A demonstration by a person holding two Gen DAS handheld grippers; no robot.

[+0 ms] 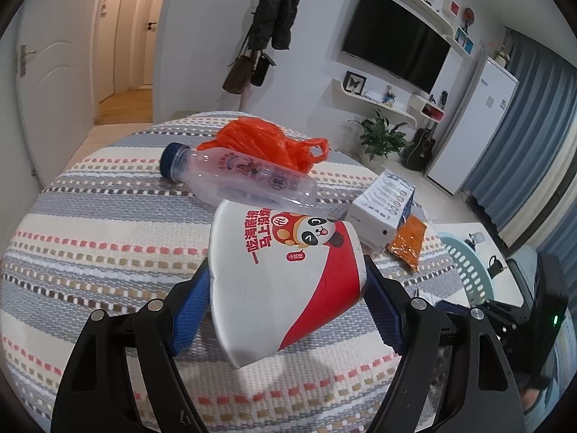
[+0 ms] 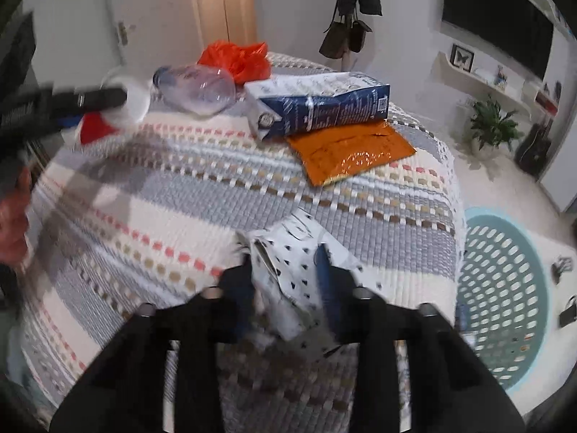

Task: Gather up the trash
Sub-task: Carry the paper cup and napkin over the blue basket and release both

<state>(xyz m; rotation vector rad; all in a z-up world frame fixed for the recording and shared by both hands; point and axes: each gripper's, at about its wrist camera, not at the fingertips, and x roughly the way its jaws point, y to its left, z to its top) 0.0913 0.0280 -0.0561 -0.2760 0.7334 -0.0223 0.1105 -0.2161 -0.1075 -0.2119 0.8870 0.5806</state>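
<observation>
Left gripper [image 1: 286, 301] clamped on paper cup [image 1: 285, 281], held above striped table cover [image 1: 90, 223]. Right gripper [image 2: 286, 270] pinching crumpled wrapper [image 2: 288, 274]. Carry both over to teal basket [image 2: 505, 274], release only above opening. Bottle [image 1: 238, 176], carton [image 2: 317, 104] remaining on table.

Soft indoor light, motion-blurred right view.

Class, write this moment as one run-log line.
left gripper: shut on paper cup | right gripper: shut on crumpled wrapper | basket: beside table | bottle: lying
</observation>
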